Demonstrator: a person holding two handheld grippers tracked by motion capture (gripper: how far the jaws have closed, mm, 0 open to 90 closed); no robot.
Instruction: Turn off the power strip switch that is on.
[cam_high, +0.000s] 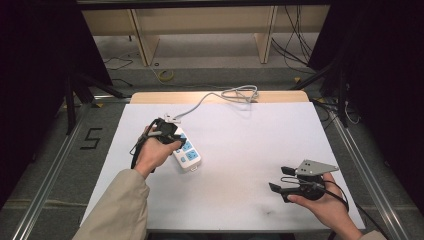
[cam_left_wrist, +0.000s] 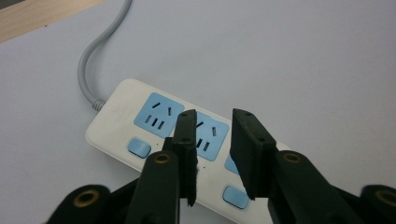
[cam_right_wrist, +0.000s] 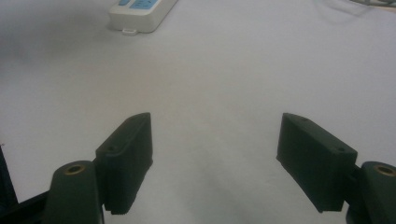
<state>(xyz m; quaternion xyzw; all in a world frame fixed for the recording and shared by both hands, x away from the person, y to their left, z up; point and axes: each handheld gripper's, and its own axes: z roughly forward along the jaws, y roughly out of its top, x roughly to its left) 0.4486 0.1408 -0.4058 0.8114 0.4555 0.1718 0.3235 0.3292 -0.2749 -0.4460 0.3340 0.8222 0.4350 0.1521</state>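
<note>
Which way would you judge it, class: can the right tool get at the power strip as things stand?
Probably yes. The right tool hangs open over the white table cover, and bare cover lies between it and the power strip. The left tool hovers over the strip's far part, leaving the near end free.

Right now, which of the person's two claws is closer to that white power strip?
The left. The left claw hovers right over the power strip, its jaws slightly apart above the blue sockets. The right claw is far off across the white table, jaws wide open.
</note>
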